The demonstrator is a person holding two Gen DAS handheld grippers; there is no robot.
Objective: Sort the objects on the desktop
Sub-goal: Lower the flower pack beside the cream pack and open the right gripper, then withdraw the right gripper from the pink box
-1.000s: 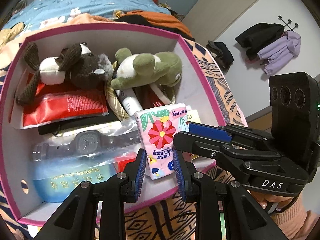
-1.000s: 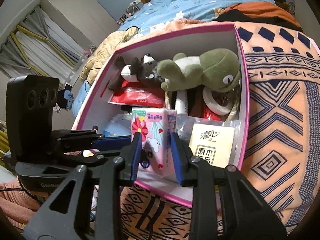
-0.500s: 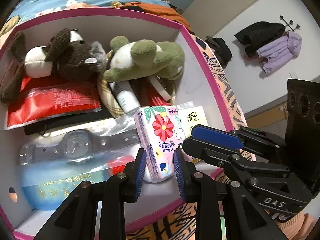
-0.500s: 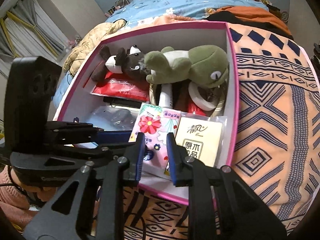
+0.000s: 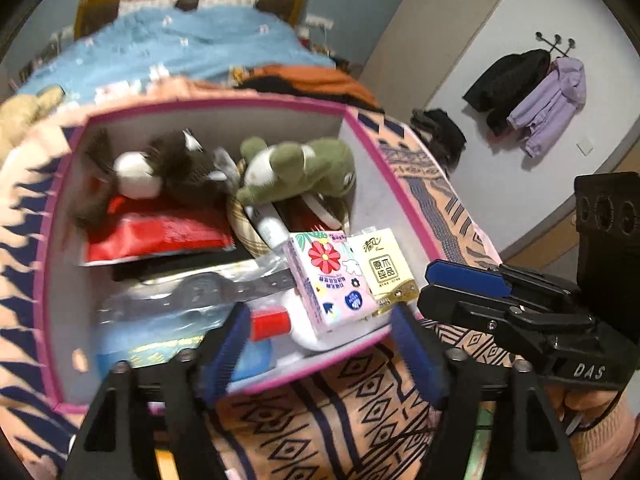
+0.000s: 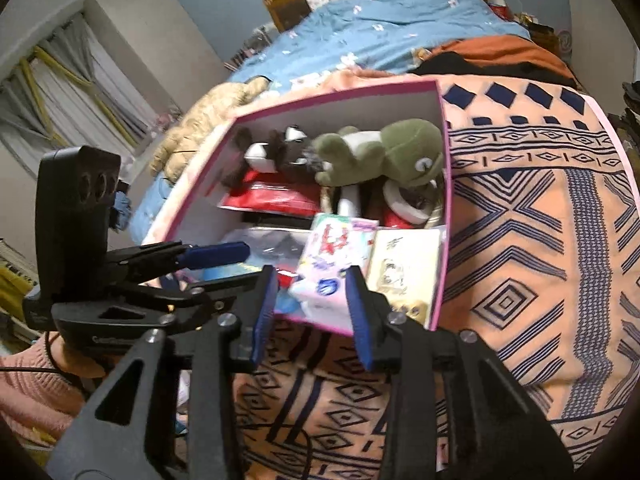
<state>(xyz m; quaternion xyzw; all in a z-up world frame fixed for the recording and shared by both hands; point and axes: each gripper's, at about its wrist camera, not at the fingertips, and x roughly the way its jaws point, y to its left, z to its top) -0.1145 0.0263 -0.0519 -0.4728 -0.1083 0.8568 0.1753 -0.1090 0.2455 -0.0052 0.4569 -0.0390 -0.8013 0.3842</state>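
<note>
Progress: nearly done, I judge | floral tissue pack [image 5: 326, 276] lies in pink box [image 5: 362, 132], at 12 o'clock | my left gripper [image 5: 320, 344] opening, empty | my right gripper [image 6: 310, 312] opening, empty | table beyond seems bare, though blurred.

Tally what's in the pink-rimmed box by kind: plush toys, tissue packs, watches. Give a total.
Plush toys: 2, the dark brown one and the green frog.
Tissue packs: 2, the pink floral pack and the cream pack.
Watches: 1, the grey watch in clear wrap.
Total: 5. Other items in the box are partly hidden and not counted.
</note>
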